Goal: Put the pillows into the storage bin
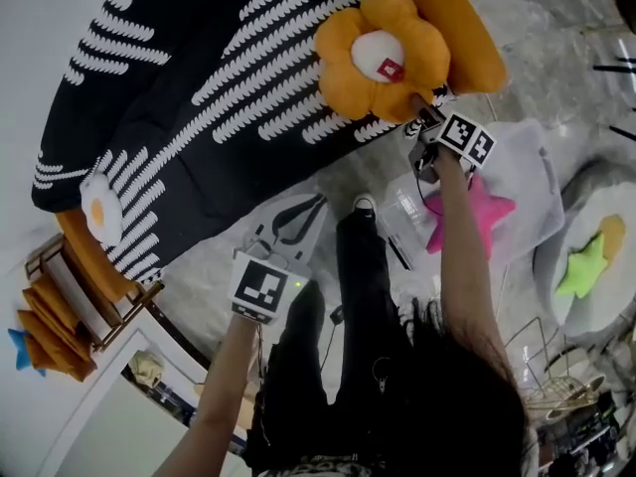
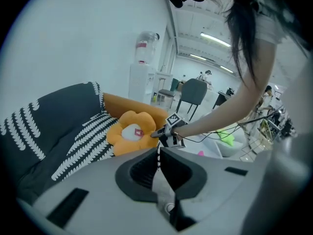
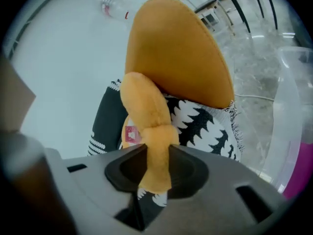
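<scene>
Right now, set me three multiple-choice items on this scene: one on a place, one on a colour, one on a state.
1. The pink star pillow lies: A on a shelf; B in the clear storage bin; C on a windowsill.
2. The flower pillow has a centre that is: A green; B white; C black.
3. The right gripper is: A open and empty; B shut on a bottle; C shut on a petal of the flower pillow.

Answers: 1 B, the bin's wall surrounds it in the head view. 2 B, white shows amid the orange. 3 C, the jaws pinch the orange petal.
</scene>
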Available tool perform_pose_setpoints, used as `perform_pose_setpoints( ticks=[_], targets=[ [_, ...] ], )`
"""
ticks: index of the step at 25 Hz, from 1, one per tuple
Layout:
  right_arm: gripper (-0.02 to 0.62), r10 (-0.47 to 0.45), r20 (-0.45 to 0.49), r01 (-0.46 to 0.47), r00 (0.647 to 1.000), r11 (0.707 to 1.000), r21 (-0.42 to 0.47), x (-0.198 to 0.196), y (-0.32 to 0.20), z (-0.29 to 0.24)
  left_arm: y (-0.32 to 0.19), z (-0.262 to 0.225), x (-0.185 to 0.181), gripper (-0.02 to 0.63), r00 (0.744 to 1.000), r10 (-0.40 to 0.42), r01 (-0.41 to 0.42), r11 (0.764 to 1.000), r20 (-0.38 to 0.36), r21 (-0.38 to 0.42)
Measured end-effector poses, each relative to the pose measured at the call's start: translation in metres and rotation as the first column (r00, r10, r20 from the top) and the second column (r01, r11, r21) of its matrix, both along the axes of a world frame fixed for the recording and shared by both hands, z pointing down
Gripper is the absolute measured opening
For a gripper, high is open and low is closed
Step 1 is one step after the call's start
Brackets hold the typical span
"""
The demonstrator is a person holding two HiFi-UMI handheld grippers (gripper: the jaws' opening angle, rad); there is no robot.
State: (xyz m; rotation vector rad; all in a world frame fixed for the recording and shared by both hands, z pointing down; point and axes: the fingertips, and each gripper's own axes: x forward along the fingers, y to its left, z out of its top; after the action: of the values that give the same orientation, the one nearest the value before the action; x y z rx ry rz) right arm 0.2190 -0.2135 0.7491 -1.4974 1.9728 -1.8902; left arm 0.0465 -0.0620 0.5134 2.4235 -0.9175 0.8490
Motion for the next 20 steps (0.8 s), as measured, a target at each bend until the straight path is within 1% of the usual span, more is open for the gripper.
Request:
perform_pose_setpoints(
  ticks=[3, 6, 9, 12, 14, 16, 20],
  targets=[
    [0.076, -0.051, 0.023, 0.049, 0.998, 0.996, 0.071, -0.002, 0.024, -0.041, 0.017, -0.014, 0.024, 0.014, 0.999, 0.038, -0.038, 0.999, -0.006, 0.007],
    [0.057, -0.050, 0.059, 0.041, 0.997, 0.989, 0.142, 0.005, 0.059, -0.095, 0.034, -0.036, 0.049, 0.014, 0.996, 0.080, -0.080, 0.996, -0.026, 0.028],
    [0.052, -0.010, 0.094, -0.007, 0.996, 0.983, 0.183, 0.005, 0.087, -0.128, 0.033, -0.044, 0.056, 0.014, 0.990, 0.137, -0.135, 0.989, -0.039, 0.063],
    [0.048, 0.033, 0.104, -0.052, 0.994, 0.983, 0.179, 0.011, 0.130, -0.149, 0.040, -0.050, 0.055, 0.014, 0.982, 0.184, -0.181, 0.980, -0.038, 0.079],
    [0.046, 0.079, 0.090, -0.093, 0.993, 0.981, 0.172, 0.028, 0.164, -0.167, 0.051, -0.057, 0.058, 0.014, 0.975, 0.219, -0.215, 0.973, -0.044, 0.081],
    [0.046, 0.130, 0.055, -0.137, 0.990, 0.976, 0.170, 0.048, 0.200, -0.188, 0.066, -0.064, 0.059, 0.014, 0.964, 0.263, -0.259, 0.962, -0.046, 0.083],
    [0.046, 0.234, -0.011, -0.228, 0.972, 0.958, 0.176, 0.096, 0.266, -0.221, 0.093, -0.074, 0.063, 0.014, 0.941, 0.337, -0.335, 0.940, -0.028, 0.068]
  ],
)
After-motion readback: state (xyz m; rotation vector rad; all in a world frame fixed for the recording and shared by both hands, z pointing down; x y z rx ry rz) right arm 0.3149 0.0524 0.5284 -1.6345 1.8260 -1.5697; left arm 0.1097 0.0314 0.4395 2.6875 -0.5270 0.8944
